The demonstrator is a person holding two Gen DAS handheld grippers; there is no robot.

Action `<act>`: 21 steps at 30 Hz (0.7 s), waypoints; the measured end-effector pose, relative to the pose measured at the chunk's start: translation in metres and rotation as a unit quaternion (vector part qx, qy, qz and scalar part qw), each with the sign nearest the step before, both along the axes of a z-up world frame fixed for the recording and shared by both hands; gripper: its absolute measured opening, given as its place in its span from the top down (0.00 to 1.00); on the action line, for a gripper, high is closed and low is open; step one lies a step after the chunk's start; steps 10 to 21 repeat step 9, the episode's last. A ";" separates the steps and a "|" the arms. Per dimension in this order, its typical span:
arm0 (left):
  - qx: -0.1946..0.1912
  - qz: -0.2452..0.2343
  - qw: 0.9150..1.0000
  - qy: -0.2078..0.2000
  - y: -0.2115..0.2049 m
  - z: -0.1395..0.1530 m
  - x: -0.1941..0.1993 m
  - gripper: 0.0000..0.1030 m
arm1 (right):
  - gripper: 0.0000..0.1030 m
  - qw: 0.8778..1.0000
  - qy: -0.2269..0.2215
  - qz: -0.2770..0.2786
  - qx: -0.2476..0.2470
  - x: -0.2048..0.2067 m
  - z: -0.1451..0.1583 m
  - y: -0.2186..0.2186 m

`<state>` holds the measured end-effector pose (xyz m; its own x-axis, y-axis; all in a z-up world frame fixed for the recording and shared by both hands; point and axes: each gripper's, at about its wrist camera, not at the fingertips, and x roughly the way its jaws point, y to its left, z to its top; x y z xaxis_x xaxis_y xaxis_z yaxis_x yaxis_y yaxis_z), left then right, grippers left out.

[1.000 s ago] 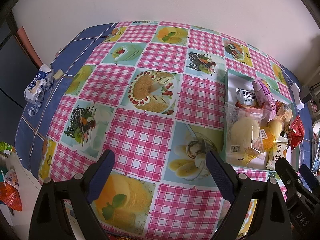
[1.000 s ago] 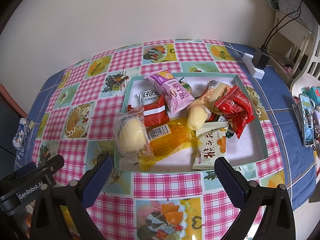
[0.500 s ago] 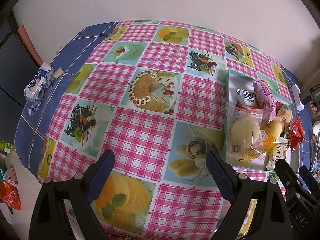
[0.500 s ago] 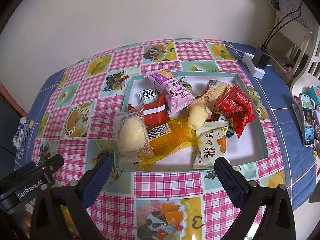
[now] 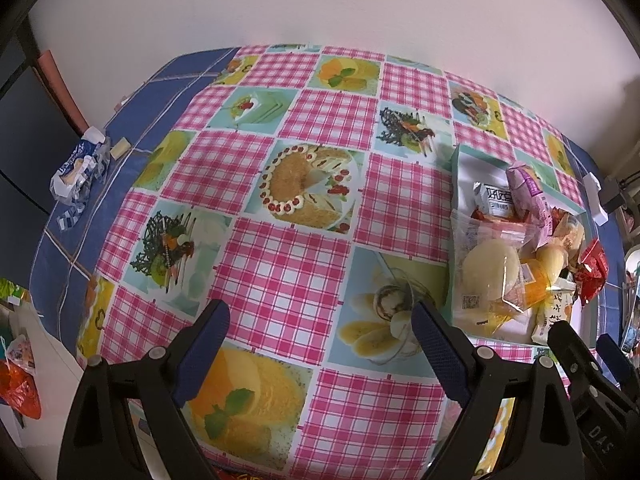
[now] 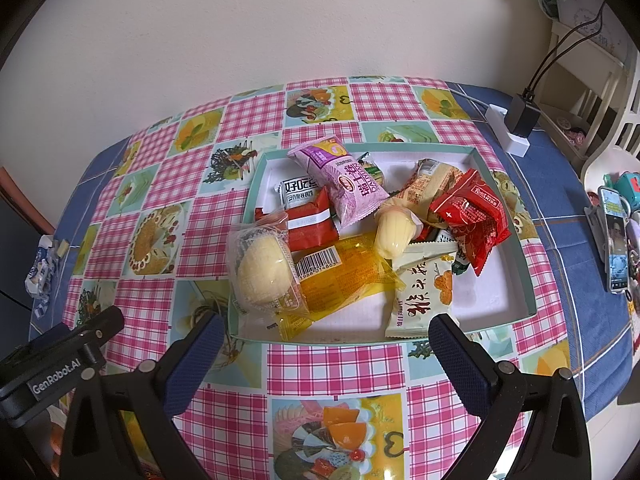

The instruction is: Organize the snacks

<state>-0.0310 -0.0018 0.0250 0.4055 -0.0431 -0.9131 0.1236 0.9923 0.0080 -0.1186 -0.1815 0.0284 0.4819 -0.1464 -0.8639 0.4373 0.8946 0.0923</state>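
A shallow teal-rimmed white tray (image 6: 520,256) holds a pile of snacks: a round bun in clear wrap (image 6: 262,272), an orange packet (image 6: 344,276), a purple packet (image 6: 352,182), a red packet (image 6: 470,214), a yellow jelly cup (image 6: 394,232) and a white packet (image 6: 424,296). My right gripper (image 6: 328,340) is open and empty, just in front of the tray's near edge. My left gripper (image 5: 320,336) is open and empty over bare tablecloth, left of the tray (image 5: 458,168).
The table has a pink checked cloth (image 5: 280,272) over blue. A crumpled blue-white wrapper (image 5: 78,170) lies at the far left edge. A white power strip with a black plug (image 6: 516,124) and a phone (image 6: 616,236) sit to the right. The wall is behind.
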 end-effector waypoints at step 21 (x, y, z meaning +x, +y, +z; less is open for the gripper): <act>-0.001 0.002 1.000 -0.005 0.000 0.003 -0.001 0.10 | 0.00 1.000 0.000 0.001 0.000 0.000 0.000 0.000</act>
